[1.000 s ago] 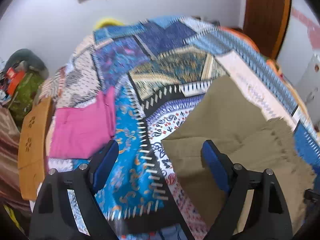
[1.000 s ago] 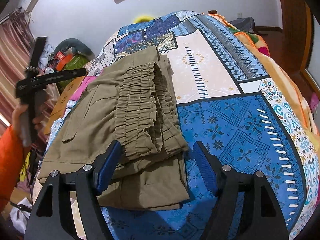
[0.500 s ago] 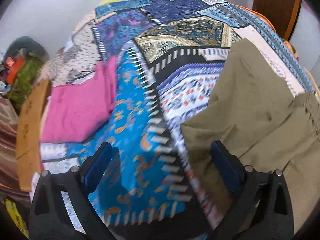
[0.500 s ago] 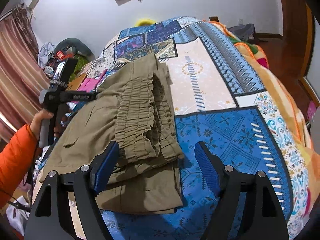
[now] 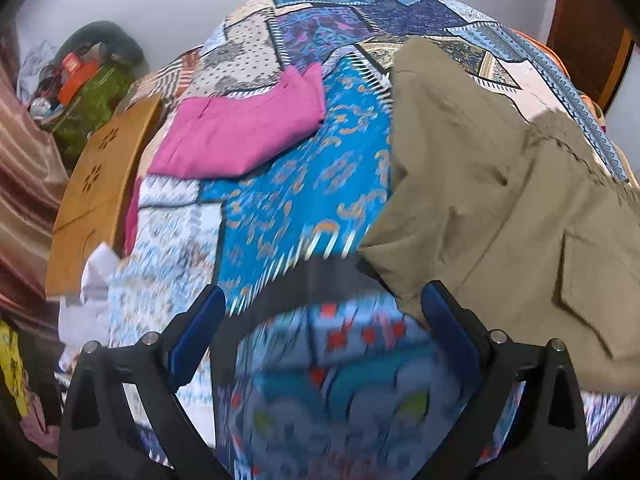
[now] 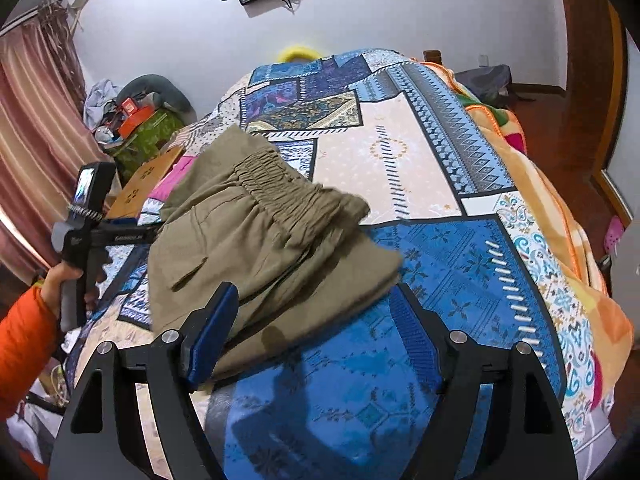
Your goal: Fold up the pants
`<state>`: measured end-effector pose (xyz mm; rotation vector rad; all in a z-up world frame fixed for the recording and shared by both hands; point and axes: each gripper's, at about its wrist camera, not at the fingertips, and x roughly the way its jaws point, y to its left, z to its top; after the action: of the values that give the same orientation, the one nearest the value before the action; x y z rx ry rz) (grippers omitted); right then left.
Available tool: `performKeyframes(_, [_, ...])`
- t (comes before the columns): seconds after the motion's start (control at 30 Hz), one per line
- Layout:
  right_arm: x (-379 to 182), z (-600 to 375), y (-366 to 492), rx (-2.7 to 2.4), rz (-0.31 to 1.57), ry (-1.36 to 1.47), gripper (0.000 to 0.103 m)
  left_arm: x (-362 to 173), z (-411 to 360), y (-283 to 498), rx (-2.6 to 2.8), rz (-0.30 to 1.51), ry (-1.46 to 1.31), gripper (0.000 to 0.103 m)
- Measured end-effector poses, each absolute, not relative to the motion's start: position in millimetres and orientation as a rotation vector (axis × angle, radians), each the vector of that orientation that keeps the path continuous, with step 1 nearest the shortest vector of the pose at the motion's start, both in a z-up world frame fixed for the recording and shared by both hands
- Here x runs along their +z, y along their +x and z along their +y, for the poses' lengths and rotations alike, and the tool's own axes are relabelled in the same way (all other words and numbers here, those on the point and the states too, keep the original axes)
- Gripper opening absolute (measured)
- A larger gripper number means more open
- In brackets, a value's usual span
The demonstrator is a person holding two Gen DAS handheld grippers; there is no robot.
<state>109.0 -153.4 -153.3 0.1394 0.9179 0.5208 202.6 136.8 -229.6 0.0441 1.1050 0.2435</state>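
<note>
Your left gripper [image 5: 318,322] has its fingers spread wide over bare bedspread [image 5: 304,184], nothing between them. Right gripper [image 6: 314,326] also spread, gripping nothing. Folded olive pants [image 6: 260,240] lie mid-bed; their near edge sits between the right fingers, untouched. Pink garment [image 5: 244,132] far left.

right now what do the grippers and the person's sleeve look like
Both grippers, left gripper and right gripper, have black angular frames with silver bolts and blue ribbed pads. The left one has a black handle with small white lettering. The sleeve is bright orange and puffy.
</note>
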Motion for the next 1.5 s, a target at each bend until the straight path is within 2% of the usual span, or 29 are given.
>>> performKeyframes(0.1, [-156.0, -148.3, 106.4, 0.542, 0.931, 0.152, 0.075, -227.1, 136.4, 186.1, 0.246, 1.104, 0.031, 0.099])
performKeyframes(0.2, [-164.9, -138.7, 104.3, 0.594, 0.963, 0.174, 0.074, -222.7, 133.7, 175.8, 0.212, 1.087, 0.025, 0.089])
performKeyframes(0.27, [-173.2, -132.2, 104.4, 0.603, 0.989, 0.176, 0.066, -215.6, 131.1, 173.5, 0.192, 1.070, 0.044, 0.083])
performKeyframes(0.3, [-180.7, -128.4, 106.4, 0.603, 1.011, 0.176, 0.064, -212.8, 130.3, 174.0, 0.189, 1.063, 0.054, 0.082])
performKeyframes(0.37, [-189.6, -126.2, 109.2, 0.604, 1.034, 0.189, 0.053, -201.5, 130.3, 175.2, 0.180, 1.021, 0.070, 0.082])
performKeyframes(0.57, [-190.3, -121.5, 111.0, 0.601, 1.011, 0.129, 0.042, -182.5, 146.0, 205.4, 0.127, 0.966, 0.007, 0.081])
performKeyframes(0.67, [-191.0, -120.0, 114.9, 0.587, 1.000, 0.086, 0.040, -191.4, 141.2, 227.9, 0.090, 0.993, 0.031, 0.070])
performKeyframes(0.7, [-191.8, -120.4, 118.3, 0.576, 0.996, 0.072, 0.040, -196.4, 139.1, 235.0, 0.067, 1.012, 0.033, 0.063])
performKeyframes(0.77, [-193.5, -123.9, 123.0, 0.557, 0.992, 0.056, 0.039, -209.4, 133.0, 250.3, 0.013, 1.056, 0.023, 0.046])
performKeyframes(0.83, [-195.6, -129.5, 129.0, 0.544, 0.995, 0.058, 0.038, -222.6, 127.6, 261.5, -0.024, 1.099, 0.009, 0.025])
performKeyframes(0.87, [-196.9, -132.8, 131.6, 0.538, 0.999, 0.064, 0.038, -228.9, 126.2, 267.0, -0.033, 1.108, -0.010, 0.023])
performKeyframes(0.93, [-198.9, -138.0, 138.5, 0.528, 1.006, 0.077, 0.038, -228.4, 122.8, 267.5, -0.037, 1.083, -0.013, 0.011])
performKeyframes(1.0, [-199.8, -141.3, 142.6, 0.522, 1.009, 0.084, 0.039, -225.7, 119.8, 265.8, -0.040, 1.069, -0.009, 0.006])
performKeyframes(1.5, [-192.5, -125.0, 157.1, 0.540, 0.999, 0.014, 0.039, -215.7, 156.0, 162.1, 0.035, 1.060, -0.155, 0.004])
